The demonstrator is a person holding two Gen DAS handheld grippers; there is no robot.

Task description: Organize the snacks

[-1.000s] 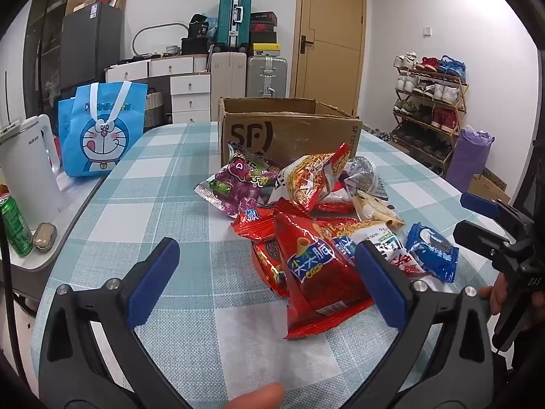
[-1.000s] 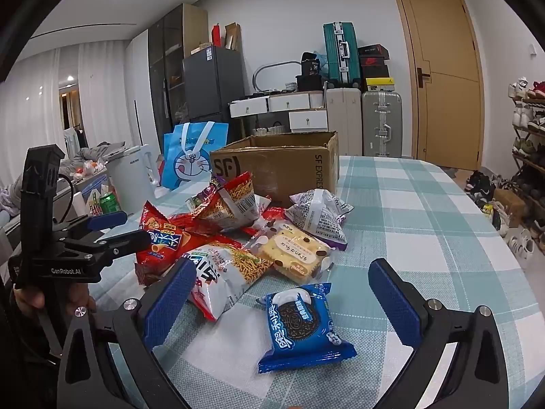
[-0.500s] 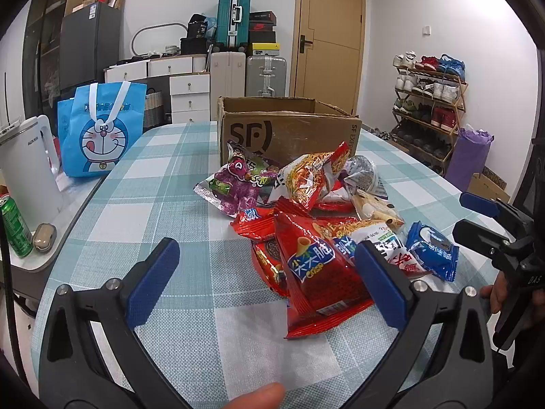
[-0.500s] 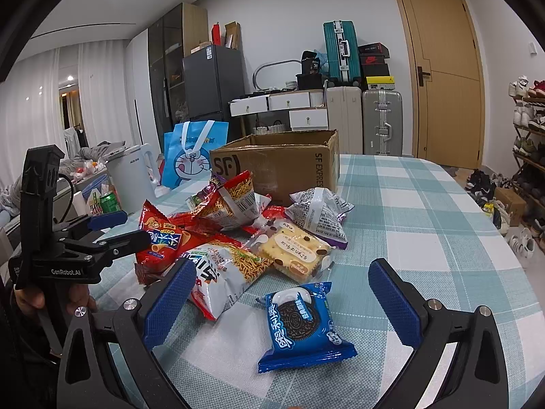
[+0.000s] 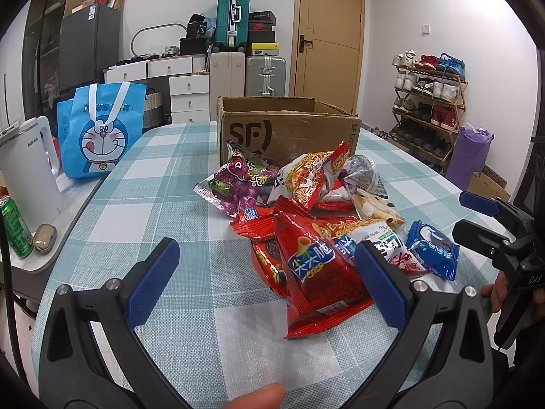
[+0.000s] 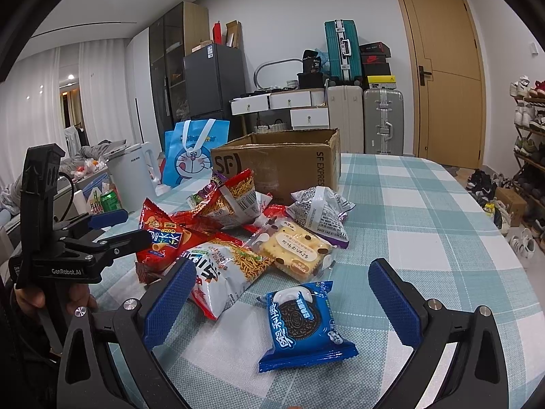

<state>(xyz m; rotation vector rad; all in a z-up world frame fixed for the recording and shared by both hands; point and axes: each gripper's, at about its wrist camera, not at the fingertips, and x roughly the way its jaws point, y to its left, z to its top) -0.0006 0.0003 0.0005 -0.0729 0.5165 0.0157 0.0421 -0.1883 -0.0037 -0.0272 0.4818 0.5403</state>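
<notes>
A pile of snack packets lies on the checked tablecloth in front of an open cardboard box (image 5: 289,129). My left gripper (image 5: 265,283) is open and empty, just short of a red crisp bag (image 5: 316,272). My right gripper (image 6: 282,296) is open and empty, with a blue Oreo packet (image 6: 303,323) lying between its fingers on the table. A cracker packet (image 6: 293,248), a noodle-snack bag (image 6: 228,266) and a purple packet (image 5: 238,184) lie in the pile. The box also shows in the right wrist view (image 6: 282,167).
A blue Doraemon bag (image 5: 102,133), a white kettle (image 5: 27,167) and a green can (image 5: 13,228) stand at the left on a side counter. Suitcases, drawers and a shoe rack (image 5: 429,102) line the room beyond the table.
</notes>
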